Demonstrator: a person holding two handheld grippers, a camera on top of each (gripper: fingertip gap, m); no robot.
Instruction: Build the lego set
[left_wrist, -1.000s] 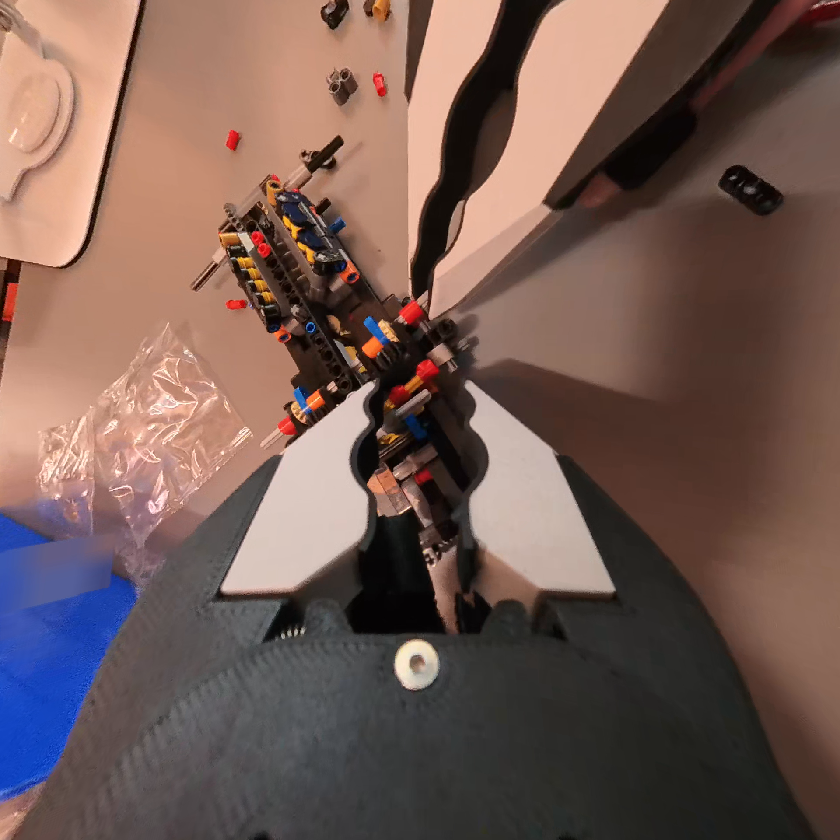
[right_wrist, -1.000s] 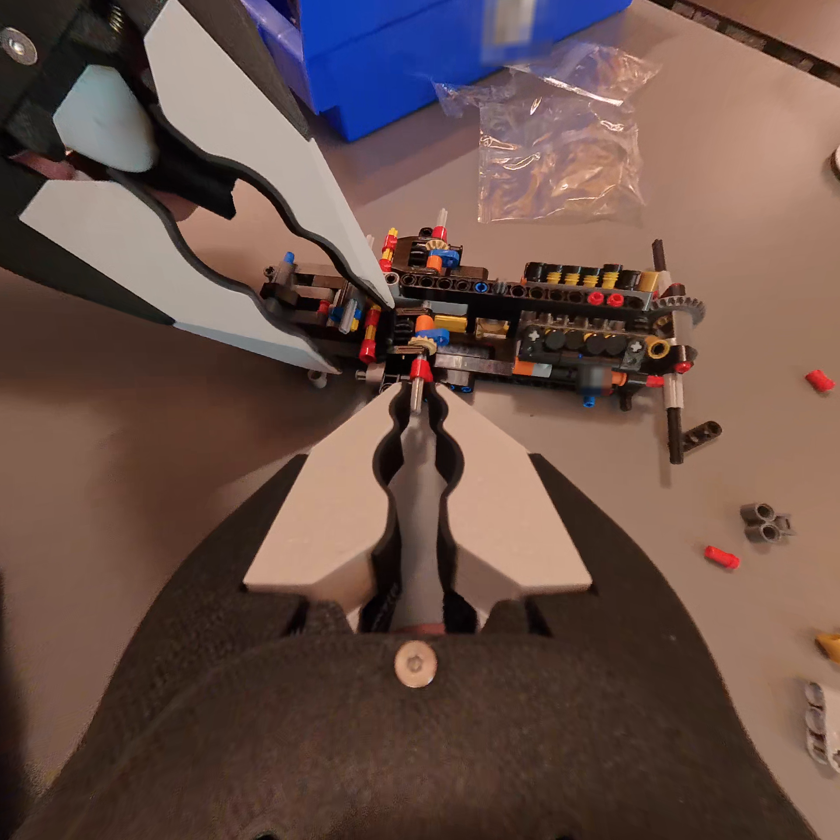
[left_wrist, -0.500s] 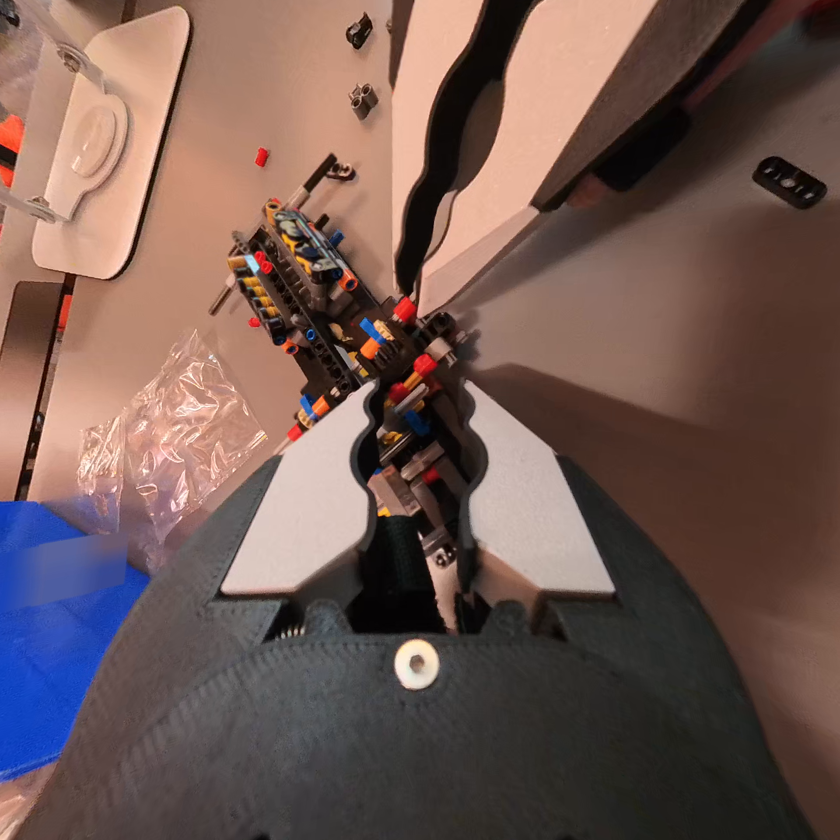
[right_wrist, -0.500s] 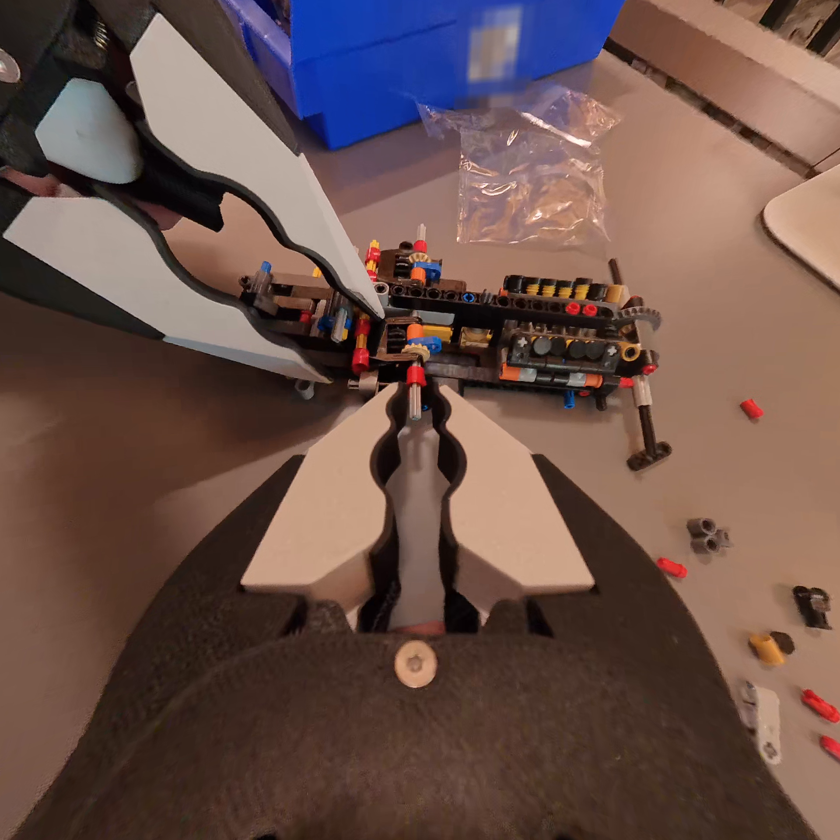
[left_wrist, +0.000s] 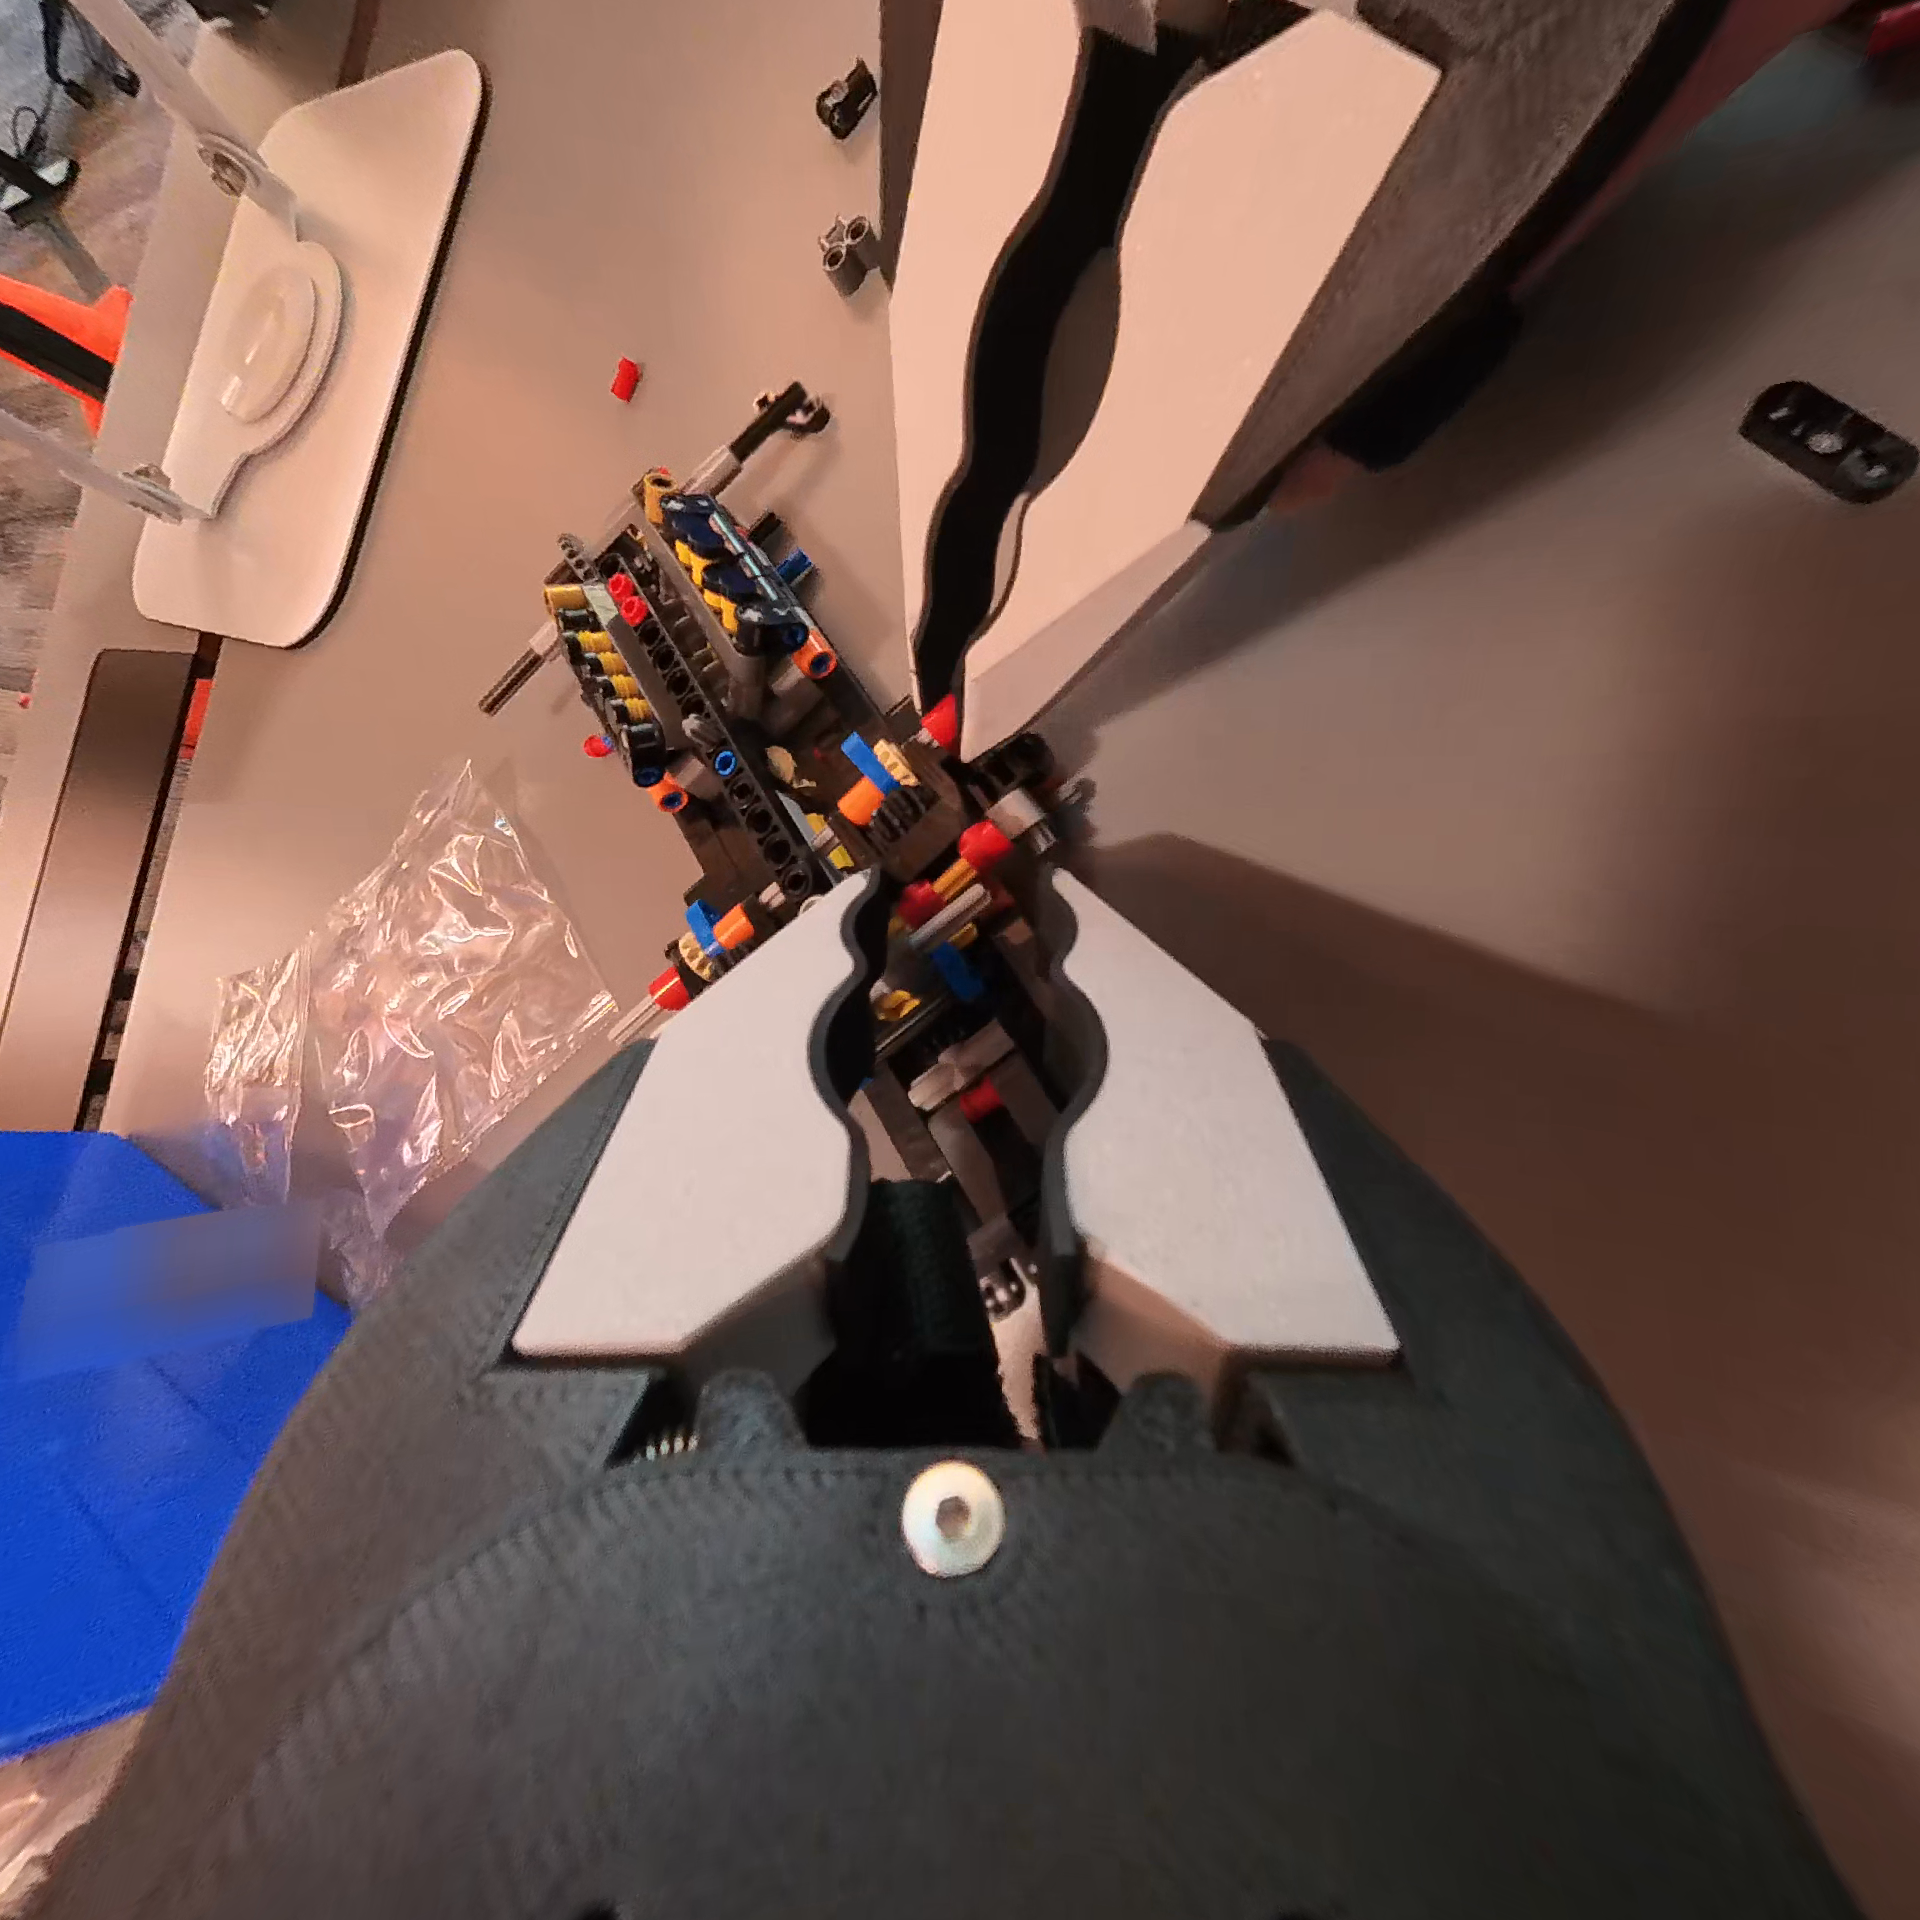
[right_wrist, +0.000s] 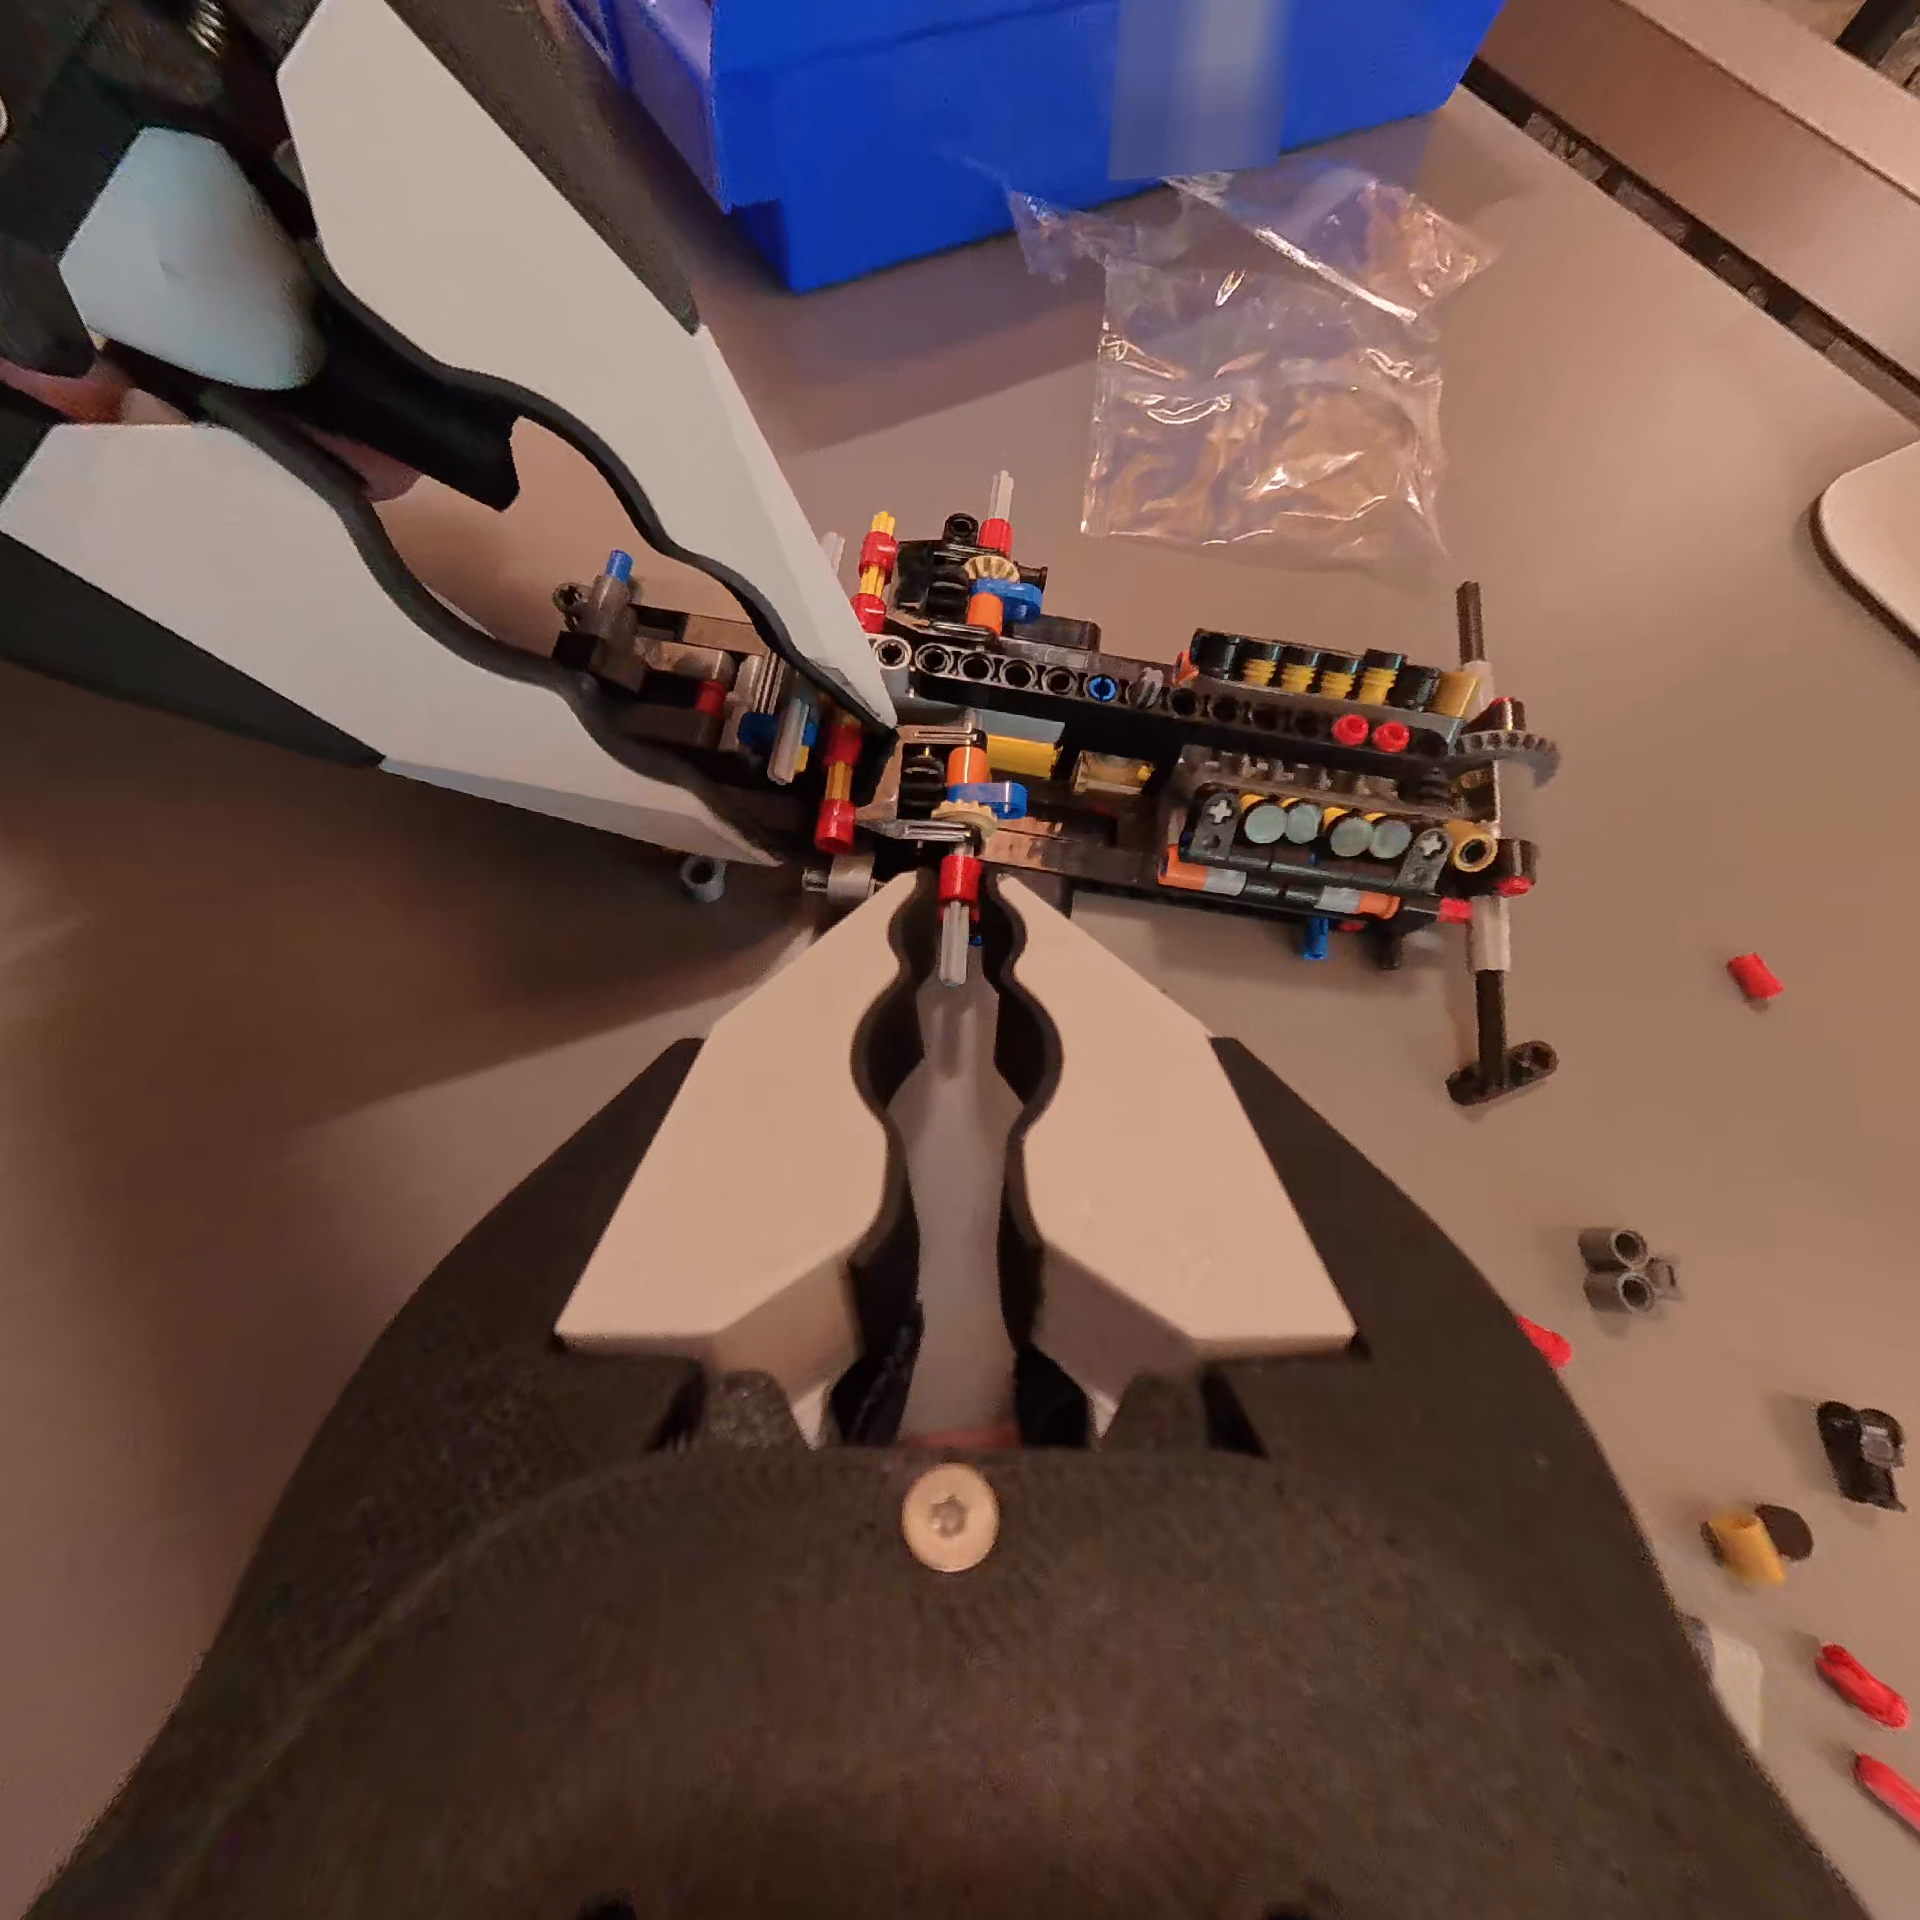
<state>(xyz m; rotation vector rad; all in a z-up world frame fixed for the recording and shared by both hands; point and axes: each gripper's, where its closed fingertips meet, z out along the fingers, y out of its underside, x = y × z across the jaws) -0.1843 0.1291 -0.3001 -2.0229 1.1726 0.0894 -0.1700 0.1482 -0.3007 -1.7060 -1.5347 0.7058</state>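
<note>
A long black Lego Technic model (right_wrist: 1143, 717) with yellow, red, blue and orange parts lies on the grey table; it also shows in the left wrist view (left_wrist: 727, 665). My left gripper (left_wrist: 961, 894) is shut on the model's near end, seen from the side in the right wrist view (right_wrist: 831, 790). My right gripper (right_wrist: 958, 894) is closed around a grey axle (right_wrist: 951, 940) with a red bush (right_wrist: 958, 875) that sticks out of the model's side. In the left wrist view the right gripper (left_wrist: 951, 717) meets the model at that red bush.
A blue bin (right_wrist: 987, 104) and an empty clear plastic bag (right_wrist: 1268, 384) lie behind the model. Loose parts lie to the right: a black axle with a connector (right_wrist: 1496, 1029), a red pin (right_wrist: 1756, 977), a grey connector (right_wrist: 1621, 1268), a yellow piece (right_wrist: 1745, 1548). A white board (left_wrist: 301, 343) sits at the far edge.
Both grippers have kept their hold. Both views have pulled back and tilted a little, so the model looks smaller and more loose parts show on the right.
</note>
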